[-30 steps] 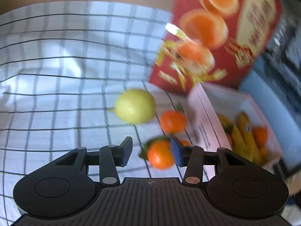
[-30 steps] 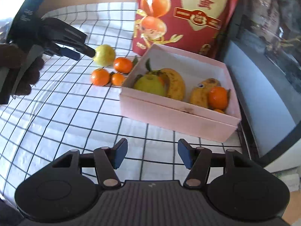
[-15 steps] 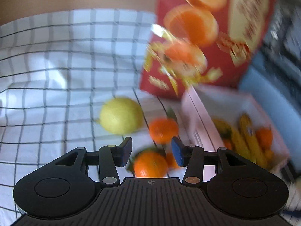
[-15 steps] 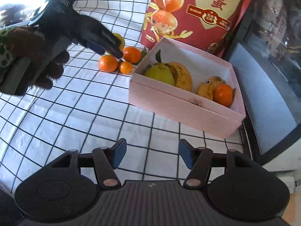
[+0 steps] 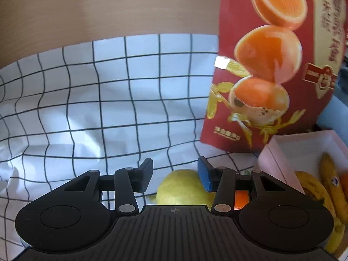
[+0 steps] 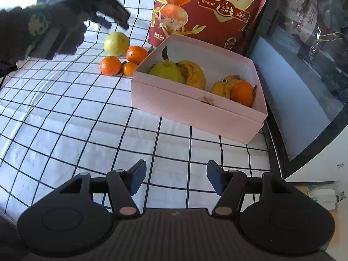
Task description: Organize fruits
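Two grippers over a white grid-checked tablecloth [image 6: 65, 130], wrinkled at its left side. At the cloth's far edge, upright, a big red bag [image 6: 217, 6] printed with halved orange-yolked eggs. Touching or just in front of the bag, a pink box [image 6: 195, 111], open-topped, holding a yellow-green pear-like fruit [image 6: 166, 71] with a leaf, browned bananas [image 6: 193, 76] beside it, more banana and one tangerine [image 6: 242, 93] at the right end. Left of the box, on the cloth: a yellow-green round fruit [image 6: 116, 43] farthest back, then three tangerines, the largest [image 6: 110, 65] in front, another [image 6: 136, 54] near the box wall, the smallest [image 6: 129, 68] touching or nearly touching that wall. Right gripper [image 6: 175, 179] low over bare cloth in the foreground, well apart from the box, jaws parted with nothing between them. Left gripper [image 6: 115, 22], held by a dark-gloved hand [image 6: 54, 34], poised just above and behind the yellow-green round fruit; seen from its own camera, jaws apart, pads clear of the fruit [image 5: 184, 187], which sits below the gap, toward the blue right pad; contact between that pad and the fruit hard to judge. Sliver of orange [image 5: 241, 199] visible behind the right finger.
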`<act>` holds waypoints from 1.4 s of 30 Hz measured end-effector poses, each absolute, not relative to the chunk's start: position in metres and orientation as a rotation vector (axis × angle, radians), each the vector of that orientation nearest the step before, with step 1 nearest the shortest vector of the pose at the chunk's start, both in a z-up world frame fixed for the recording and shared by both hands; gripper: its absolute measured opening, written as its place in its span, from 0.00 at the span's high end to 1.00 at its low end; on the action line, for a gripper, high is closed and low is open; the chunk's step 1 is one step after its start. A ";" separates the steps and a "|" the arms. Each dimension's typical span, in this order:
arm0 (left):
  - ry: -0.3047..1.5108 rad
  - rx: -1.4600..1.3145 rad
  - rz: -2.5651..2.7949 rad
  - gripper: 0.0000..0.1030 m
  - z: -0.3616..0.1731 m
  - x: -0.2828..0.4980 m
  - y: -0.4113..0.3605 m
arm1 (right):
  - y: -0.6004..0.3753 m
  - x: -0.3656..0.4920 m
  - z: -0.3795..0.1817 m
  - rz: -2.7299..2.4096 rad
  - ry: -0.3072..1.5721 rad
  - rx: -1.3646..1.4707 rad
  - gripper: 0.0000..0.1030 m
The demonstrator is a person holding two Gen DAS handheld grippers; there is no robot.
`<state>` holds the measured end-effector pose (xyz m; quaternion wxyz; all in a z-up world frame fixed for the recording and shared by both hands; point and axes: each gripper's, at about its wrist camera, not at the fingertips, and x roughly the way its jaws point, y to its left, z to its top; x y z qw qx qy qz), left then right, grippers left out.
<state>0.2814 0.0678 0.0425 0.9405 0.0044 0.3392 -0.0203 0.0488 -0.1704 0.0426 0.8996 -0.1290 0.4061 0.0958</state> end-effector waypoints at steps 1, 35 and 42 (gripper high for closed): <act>0.690 0.013 -0.052 0.51 0.043 0.277 0.068 | -0.170 0.049 0.044 0.198 0.835 -0.262 0.40; 0.843 -0.500 0.091 0.52 0.047 0.006 0.190 | 0.040 0.273 0.045 0.606 0.984 -0.121 0.32; 0.814 -0.521 0.097 0.52 0.054 0.010 0.207 | 0.045 0.265 0.032 0.673 1.042 -0.105 0.39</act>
